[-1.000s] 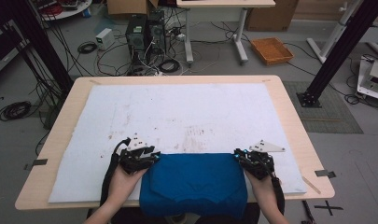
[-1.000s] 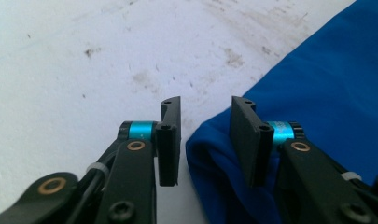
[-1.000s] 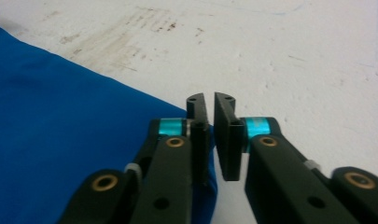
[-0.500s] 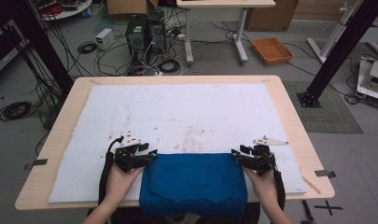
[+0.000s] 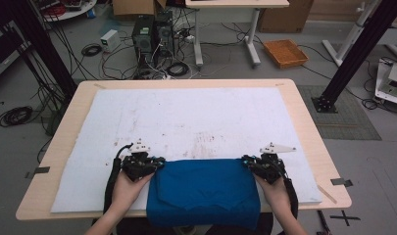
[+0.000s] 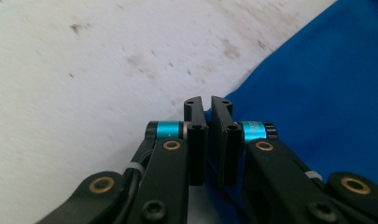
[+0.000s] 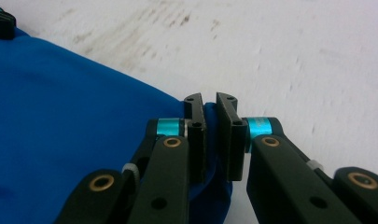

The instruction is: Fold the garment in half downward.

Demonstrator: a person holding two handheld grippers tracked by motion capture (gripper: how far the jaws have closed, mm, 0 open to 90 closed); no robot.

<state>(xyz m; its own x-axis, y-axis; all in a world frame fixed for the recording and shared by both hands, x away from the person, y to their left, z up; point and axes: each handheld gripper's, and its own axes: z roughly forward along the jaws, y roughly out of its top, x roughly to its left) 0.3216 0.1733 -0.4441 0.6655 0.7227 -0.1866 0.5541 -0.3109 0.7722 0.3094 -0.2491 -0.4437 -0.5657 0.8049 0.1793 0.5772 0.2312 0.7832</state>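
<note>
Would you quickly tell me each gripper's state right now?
Left gripper: just closed on the blue cloth corner.
Right gripper: just closed on its other corner.

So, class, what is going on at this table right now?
A person holds a gripper in each hand at the near edge of a table covered by a white mat. A folded blue garment lies there, partly over the near edge. The left gripper pinches its far left corner and the right gripper its far right corner. Both sets of jaws have just been closing, with blue fabric between them.
</note>
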